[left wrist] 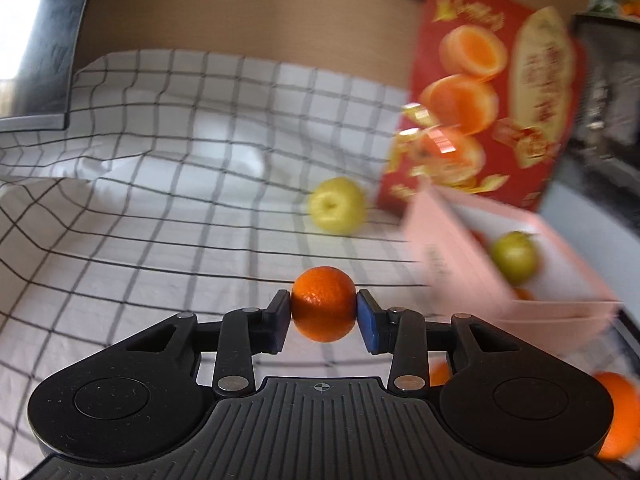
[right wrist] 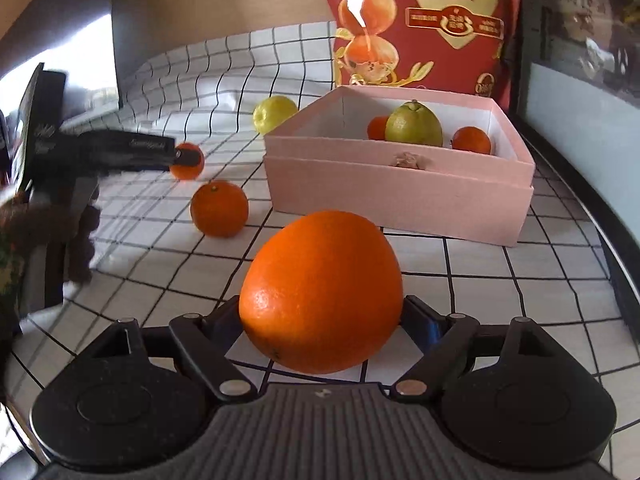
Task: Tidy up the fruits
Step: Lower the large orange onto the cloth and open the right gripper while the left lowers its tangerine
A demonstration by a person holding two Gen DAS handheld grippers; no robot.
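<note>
My left gripper (left wrist: pixel 323 312) is shut on a small mandarin (left wrist: pixel 323 303), held above the checked cloth; it also shows from the side in the right wrist view (right wrist: pixel 187 161). My right gripper (right wrist: pixel 322 312) is shut on a large orange (right wrist: pixel 322 292) near the cloth. The pink box (right wrist: pixel 400 196) stands ahead and holds a green pear (right wrist: pixel 414 124) and two mandarins (right wrist: pixel 471 140). In the left wrist view the box (left wrist: pixel 460 256) is on the right with the pear (left wrist: pixel 514 256) inside.
A yellow apple (right wrist: pixel 274 114) lies left of the box, also in the left wrist view (left wrist: pixel 338 205). A loose mandarin (right wrist: pixel 219 208) lies on the cloth. A red printed carton (right wrist: pixel 424 20) stands behind the box. A dark edge (right wrist: pixel 600 208) borders the right.
</note>
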